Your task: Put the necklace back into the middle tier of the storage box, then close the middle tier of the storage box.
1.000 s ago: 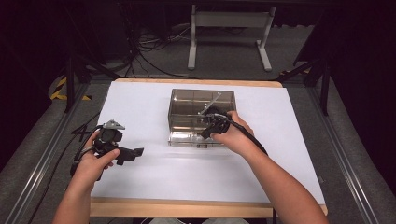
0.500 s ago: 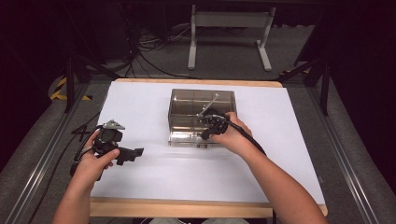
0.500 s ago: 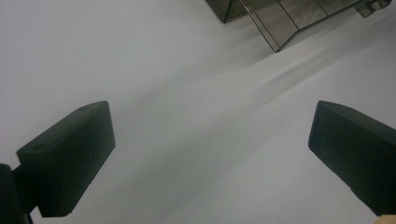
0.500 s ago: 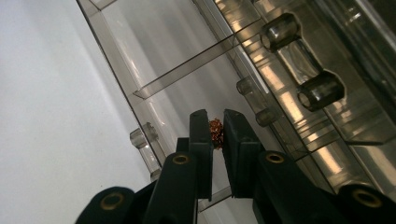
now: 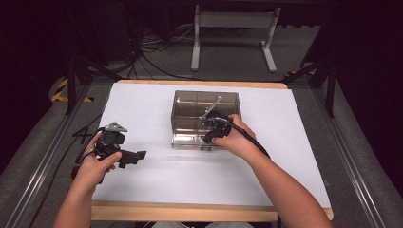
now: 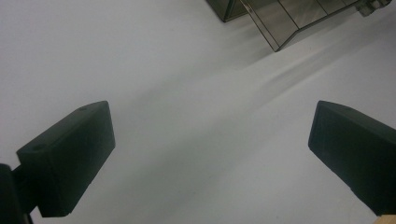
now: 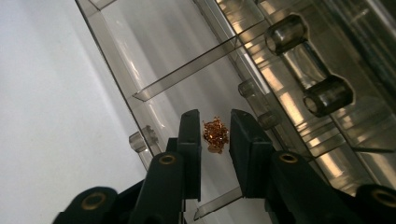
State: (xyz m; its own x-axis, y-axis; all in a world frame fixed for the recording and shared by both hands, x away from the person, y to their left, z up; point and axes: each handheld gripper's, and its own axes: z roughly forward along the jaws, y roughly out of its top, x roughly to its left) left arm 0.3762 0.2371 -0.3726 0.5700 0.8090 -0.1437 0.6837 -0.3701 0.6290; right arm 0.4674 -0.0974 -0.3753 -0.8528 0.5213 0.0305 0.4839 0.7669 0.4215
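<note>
Release step — right gripper [image 7: 215, 135], jaws just opening, straddles the gold clump [image 7: 215, 134] in the drawer [image 7: 154, 56]; next, withdrawal — left gripper [image 6: 210, 154] spread.

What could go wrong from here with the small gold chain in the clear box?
The right tool has just been opening, and the small tangled gold chain sits between its pads with gaps on both sides. It may snag on a pad as the tool leaves. The pads stand close to the thin dividers of the smoky clear plastic box, so they could knock one and shift the box.

right claw [image 7: 215, 140] jaws just opening, gold cluster [image 7: 215, 134] between
</note>
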